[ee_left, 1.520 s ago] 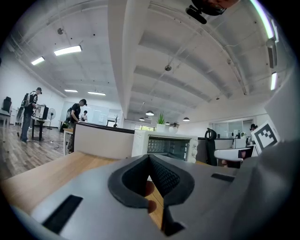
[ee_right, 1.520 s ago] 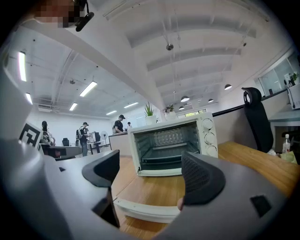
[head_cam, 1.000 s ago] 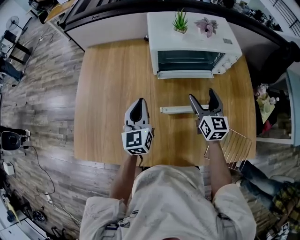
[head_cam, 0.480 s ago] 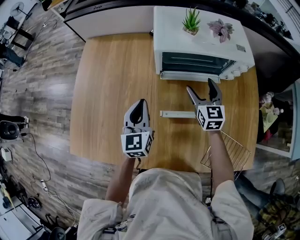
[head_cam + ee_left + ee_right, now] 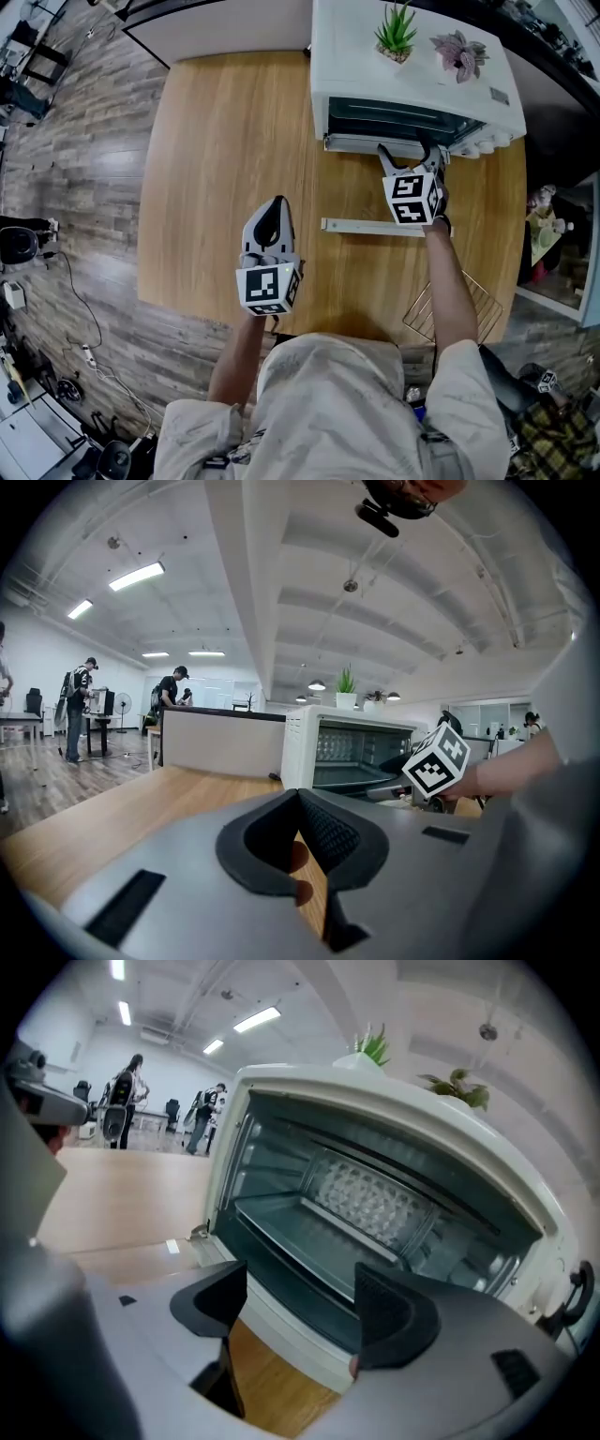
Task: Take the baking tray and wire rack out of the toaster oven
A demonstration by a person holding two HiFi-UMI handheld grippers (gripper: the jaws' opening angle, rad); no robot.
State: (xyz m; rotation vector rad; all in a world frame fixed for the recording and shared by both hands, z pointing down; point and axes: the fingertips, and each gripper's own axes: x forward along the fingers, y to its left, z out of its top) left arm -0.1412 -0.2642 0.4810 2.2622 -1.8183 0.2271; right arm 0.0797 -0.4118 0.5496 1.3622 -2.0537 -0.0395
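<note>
The white toaster oven (image 5: 412, 84) stands at the table's far edge with its door folded down flat; the door's white handle bar (image 5: 366, 226) lies towards me. Inside, a dark baking tray (image 5: 314, 1227) rests low in the cavity. The wire rack (image 5: 464, 300) lies on the table's near right corner, overhanging the edge. My right gripper (image 5: 405, 150) is at the oven mouth, open; its jaws have just been closing a little, with nothing between them (image 5: 300, 1288). My left gripper (image 5: 272, 206) hovers over mid-table, shut and empty (image 5: 298, 799).
Two small potted plants (image 5: 397, 28) (image 5: 461, 52) stand on the oven's top. Bare wooden tabletop (image 5: 216, 169) stretches left of the oven. Several people stand at desks (image 5: 84, 700) far behind. Wood floor surrounds the table.
My right gripper has travelled from beside the door's handle bar up to the oven mouth and rolled. The left gripper has barely shifted.
</note>
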